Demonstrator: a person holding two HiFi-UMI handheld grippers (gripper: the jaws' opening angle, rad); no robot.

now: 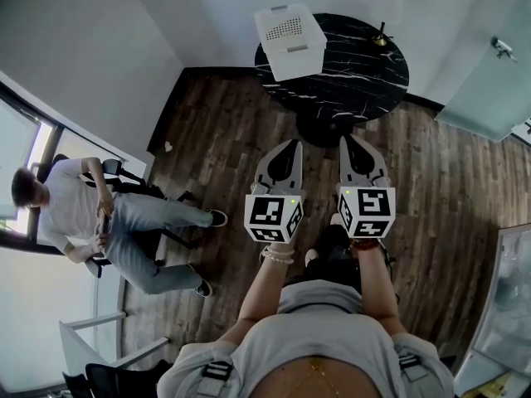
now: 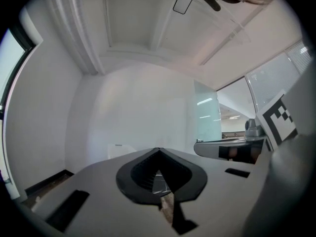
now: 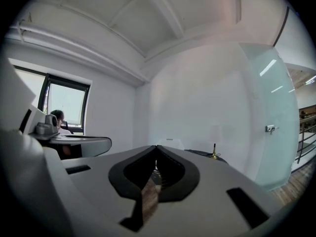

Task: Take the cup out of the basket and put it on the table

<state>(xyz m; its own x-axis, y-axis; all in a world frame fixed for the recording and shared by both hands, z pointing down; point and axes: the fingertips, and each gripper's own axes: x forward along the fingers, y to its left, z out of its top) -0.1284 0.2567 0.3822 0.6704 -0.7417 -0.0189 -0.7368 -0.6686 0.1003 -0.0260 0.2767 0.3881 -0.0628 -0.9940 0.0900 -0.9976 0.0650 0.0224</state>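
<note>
The task is at its approach stage: nothing has been picked up, and both tools are well short of the goal. The person stands on the dark wooden floor (image 1: 224,131) and holds the left gripper (image 1: 292,145) and the right gripper (image 1: 347,142) side by side, level and aimed at the far round black marble table (image 1: 365,65). In each gripper view the two jaws meet at their tips with only floor showing through the gap behind them, so both tools are clenched on nothing.

The white basket (image 1: 289,30) sits on the far left part of the table, partly over its edge as seen from the head view. It has a perforated side panel and a rim that hides its inside. The cup is in no view; it is presumably down in the basket, but that cannot be confirmed from here. A small brass-coloured upright object (image 1: 381,36) stands on the far right part of the tabletop, well apart from the basket. A seated person (image 1: 91,214) is off to the left near the window, clear of the path.

The next move calls for closing in on the table, then spreading one gripper's jaws and bringing it over the basket's rim, where the cup can be seen and its wall or rim lined up between the pads. The bare marble to the right of the basket looks like the obvious place to set it down.
</note>
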